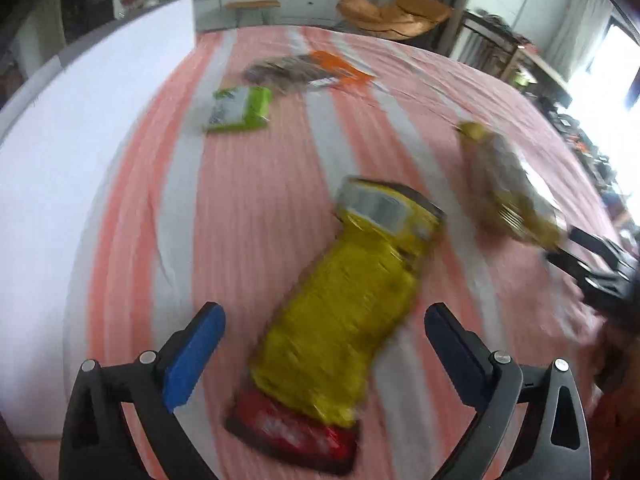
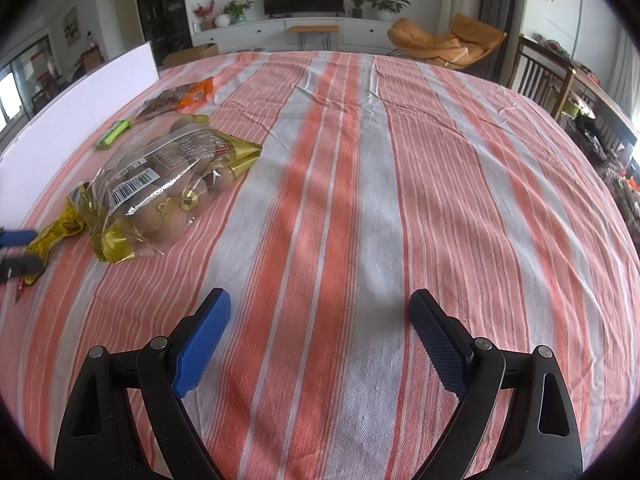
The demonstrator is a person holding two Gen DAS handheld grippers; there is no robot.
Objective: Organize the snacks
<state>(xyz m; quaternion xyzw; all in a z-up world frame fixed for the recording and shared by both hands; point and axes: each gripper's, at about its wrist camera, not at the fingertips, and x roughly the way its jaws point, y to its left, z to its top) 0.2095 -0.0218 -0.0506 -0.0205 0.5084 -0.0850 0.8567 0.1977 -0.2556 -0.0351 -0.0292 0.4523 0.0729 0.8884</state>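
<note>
My left gripper [image 1: 324, 320] is open, its jaws on either side of a yellow snack packet with a red end [image 1: 344, 320] that lies on the striped cloth; the view is motion-blurred. A clear bag of round brown snacks with gold trim [image 1: 508, 184] lies to its right, also in the right wrist view [image 2: 160, 184]. A green packet [image 1: 240, 108] and an orange packet [image 1: 336, 68] lie farther back. My right gripper [image 2: 320, 312] is open and empty over bare cloth, and it shows at the right edge of the left wrist view [image 1: 592, 264].
A white board [image 2: 80, 112] stands along the left edge of the table. The red-and-white striped cloth [image 2: 400, 160] covers the table. A wooden chair [image 2: 536, 68] stands at the far right, and an orange lounge chair [image 2: 444, 40] stands beyond the table.
</note>
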